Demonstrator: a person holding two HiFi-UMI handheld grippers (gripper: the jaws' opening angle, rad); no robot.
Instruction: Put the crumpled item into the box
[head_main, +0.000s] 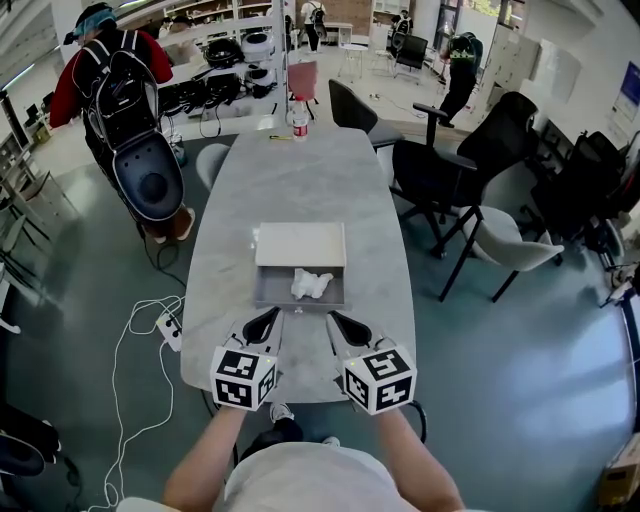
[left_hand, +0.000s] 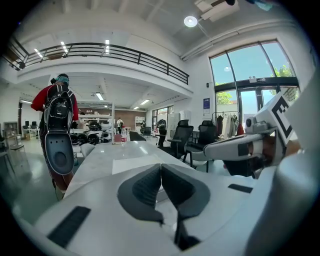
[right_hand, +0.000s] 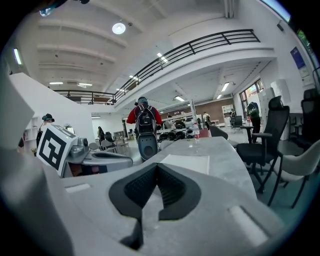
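Observation:
In the head view a shallow grey box (head_main: 268, 287) sits mid-table with its white lid (head_main: 300, 243) folded back behind it. A crumpled white item (head_main: 311, 284) lies inside the box, towards its right. My left gripper (head_main: 271, 315) and right gripper (head_main: 336, 318) hover side by side just in front of the box, both shut with nothing between the jaws. The left gripper view shows the left gripper (left_hand: 161, 168) with its pads pressed together and the right gripper's body (left_hand: 250, 145) beside it. The right gripper (right_hand: 156, 169) is likewise shut in the right gripper view, with the lid (right_hand: 187, 162) beyond.
A grey oval table (head_main: 300, 180) carries a bottle (head_main: 298, 120) at its far end. Black and white chairs (head_main: 450, 175) stand to the right. A person with a backpack (head_main: 120, 90) stands at the left. A power strip with cables (head_main: 167, 325) lies on the floor.

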